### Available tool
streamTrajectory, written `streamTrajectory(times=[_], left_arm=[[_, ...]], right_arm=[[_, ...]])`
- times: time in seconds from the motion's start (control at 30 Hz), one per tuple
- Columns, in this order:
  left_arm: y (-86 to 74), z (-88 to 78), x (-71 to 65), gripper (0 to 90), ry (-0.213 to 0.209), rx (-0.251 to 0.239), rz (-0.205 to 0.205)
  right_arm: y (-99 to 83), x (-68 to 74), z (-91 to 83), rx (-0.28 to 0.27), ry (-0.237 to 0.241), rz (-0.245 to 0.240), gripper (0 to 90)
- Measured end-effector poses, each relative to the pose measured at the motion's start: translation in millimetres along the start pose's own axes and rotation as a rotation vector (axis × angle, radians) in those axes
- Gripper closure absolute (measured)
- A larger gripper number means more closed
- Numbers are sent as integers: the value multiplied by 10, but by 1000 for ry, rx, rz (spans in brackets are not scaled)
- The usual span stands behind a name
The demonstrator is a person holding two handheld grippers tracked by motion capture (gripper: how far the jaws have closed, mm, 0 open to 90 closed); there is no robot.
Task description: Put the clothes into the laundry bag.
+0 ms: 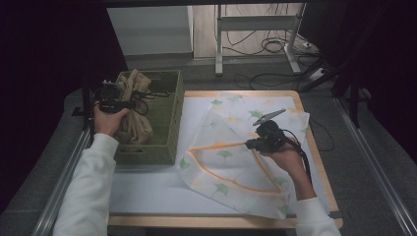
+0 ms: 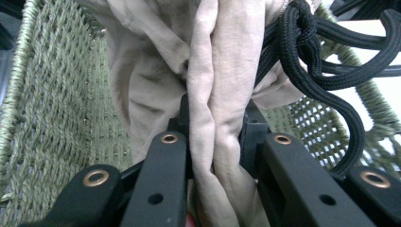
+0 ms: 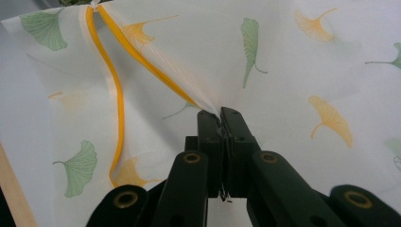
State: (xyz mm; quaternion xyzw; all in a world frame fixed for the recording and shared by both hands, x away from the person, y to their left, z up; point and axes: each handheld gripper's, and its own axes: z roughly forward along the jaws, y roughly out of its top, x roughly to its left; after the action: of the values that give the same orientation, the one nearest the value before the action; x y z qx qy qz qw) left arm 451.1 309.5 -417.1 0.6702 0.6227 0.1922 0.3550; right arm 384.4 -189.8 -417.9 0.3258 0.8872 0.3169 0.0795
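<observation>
A beige cloth garment (image 1: 133, 105) rises out of the green woven basket (image 1: 164, 123) at the table's left. My left gripper (image 1: 114, 98) is shut on a bunched fold of this beige garment (image 2: 215, 118), with black cord (image 2: 326, 52) hanging beside it. A white mesh laundry bag (image 1: 231, 152) printed with ginkgo leaves and edged in orange lies on the table's right half. My right gripper (image 1: 251, 143) is shut on the orange-trimmed edge of the bag's opening (image 3: 208, 108), holding it lifted.
The basket (image 2: 52, 118) stands at the table's left rear on a white sheet (image 1: 147, 191). The wooden table edge (image 1: 324, 172) runs along the right. Cables and a desk frame (image 1: 255, 29) lie on the floor beyond.
</observation>
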Motion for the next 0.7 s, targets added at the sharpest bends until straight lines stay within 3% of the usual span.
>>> streamTrajectory(times=[0.37, 0.7], left_arm=[[13, -126, -13, 769, -28, -50, 16], [30, -203, -36, 769, -60, -84, 3]], right_arm=[[0, 4, 4, 2, -1, -3, 866], [-2, 2, 8, 2, 0, -2, 866]])
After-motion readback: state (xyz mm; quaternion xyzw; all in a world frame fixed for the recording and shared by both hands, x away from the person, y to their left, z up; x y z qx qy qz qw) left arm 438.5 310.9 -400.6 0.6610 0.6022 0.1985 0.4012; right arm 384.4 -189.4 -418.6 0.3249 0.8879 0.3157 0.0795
